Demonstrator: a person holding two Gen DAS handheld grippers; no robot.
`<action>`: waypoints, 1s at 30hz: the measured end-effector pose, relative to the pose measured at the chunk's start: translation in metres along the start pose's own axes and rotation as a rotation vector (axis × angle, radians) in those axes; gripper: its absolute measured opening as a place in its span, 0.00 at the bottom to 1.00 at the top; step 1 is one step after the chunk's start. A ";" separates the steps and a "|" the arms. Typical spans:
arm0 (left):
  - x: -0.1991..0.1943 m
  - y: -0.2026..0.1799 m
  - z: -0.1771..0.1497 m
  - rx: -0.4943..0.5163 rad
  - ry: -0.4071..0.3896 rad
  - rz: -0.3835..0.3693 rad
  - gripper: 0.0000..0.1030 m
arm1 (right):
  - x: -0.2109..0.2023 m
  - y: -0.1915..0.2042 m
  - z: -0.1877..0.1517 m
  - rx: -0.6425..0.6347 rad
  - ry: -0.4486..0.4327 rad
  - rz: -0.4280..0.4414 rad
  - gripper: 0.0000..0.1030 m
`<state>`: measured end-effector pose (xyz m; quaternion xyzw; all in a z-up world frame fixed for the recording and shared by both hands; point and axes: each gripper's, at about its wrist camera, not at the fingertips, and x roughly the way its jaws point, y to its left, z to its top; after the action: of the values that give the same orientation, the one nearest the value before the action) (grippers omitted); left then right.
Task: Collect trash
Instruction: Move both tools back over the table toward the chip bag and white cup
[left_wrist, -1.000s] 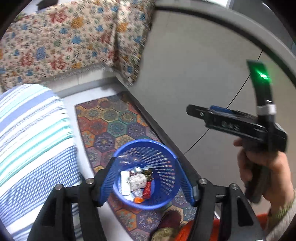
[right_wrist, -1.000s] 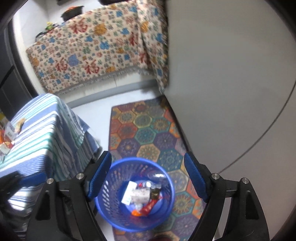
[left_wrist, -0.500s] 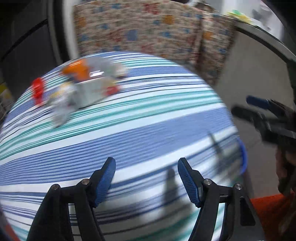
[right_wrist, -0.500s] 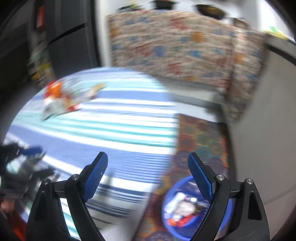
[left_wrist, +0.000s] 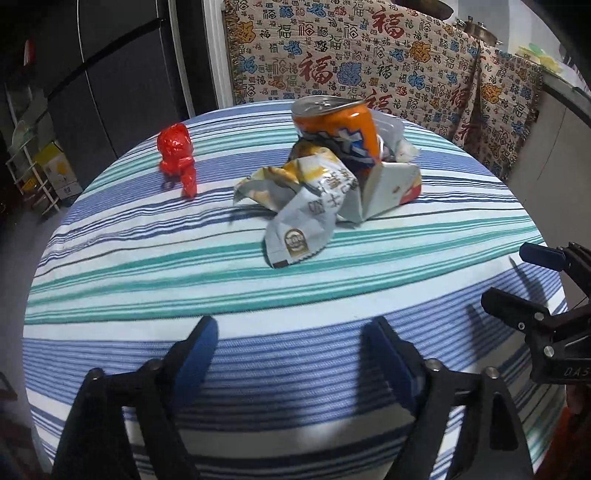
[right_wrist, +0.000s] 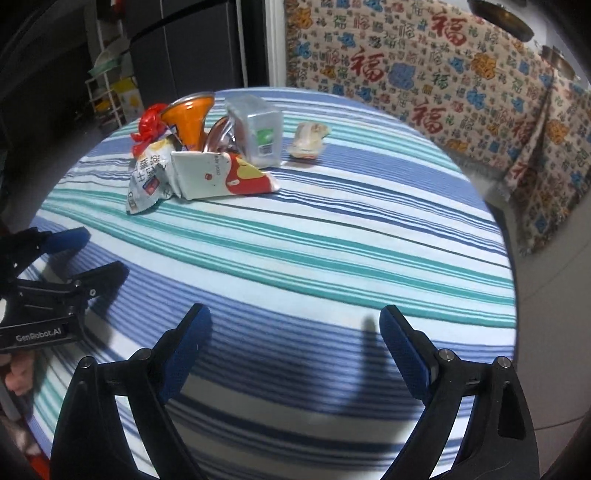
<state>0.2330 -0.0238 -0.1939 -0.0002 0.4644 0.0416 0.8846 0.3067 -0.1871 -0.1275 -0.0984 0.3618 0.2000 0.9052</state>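
Note:
Trash lies in a heap on the far part of the round striped table (left_wrist: 147, 277): an orange can (left_wrist: 336, 129), a crumpled grey-and-yellow snack bag (left_wrist: 306, 199), a white-and-red wrapper (left_wrist: 391, 184) and, apart to the left, a red wrapper (left_wrist: 175, 155). The right wrist view adds a silver pouch (right_wrist: 258, 129) and a small beige wrapper (right_wrist: 308, 138). My left gripper (left_wrist: 290, 328) hangs over the near table edge, short of the heap, jaws opening, nothing between them. My right gripper (right_wrist: 293, 314) hangs beside it, jaws also opening and empty.
A cloth with red and blue characters (left_wrist: 369, 55) drapes the furniture behind the table. Dark cabinet doors (left_wrist: 110, 74) and a white rack with boxes (left_wrist: 48, 173) stand at the left. A grey wall panel (left_wrist: 546, 140) is to the right.
Both views swung from the blue basket of trash on the rug to the striped table top. The trash heap has come closer, and the left jaws stand wider apart.

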 end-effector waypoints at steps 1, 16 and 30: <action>0.002 0.002 0.000 -0.004 -0.004 0.002 0.97 | 0.002 0.001 0.001 -0.004 0.004 -0.001 0.92; 0.007 0.005 0.004 -0.007 0.002 0.002 1.00 | 0.019 -0.002 0.002 0.003 -0.003 0.005 1.00; 0.005 0.013 0.005 0.059 0.002 -0.073 1.00 | 0.023 -0.003 0.008 -0.004 -0.003 0.013 1.00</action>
<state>0.2394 -0.0099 -0.1946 0.0091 0.4661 -0.0047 0.8847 0.3277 -0.1808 -0.1377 -0.0978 0.3609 0.2066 0.9042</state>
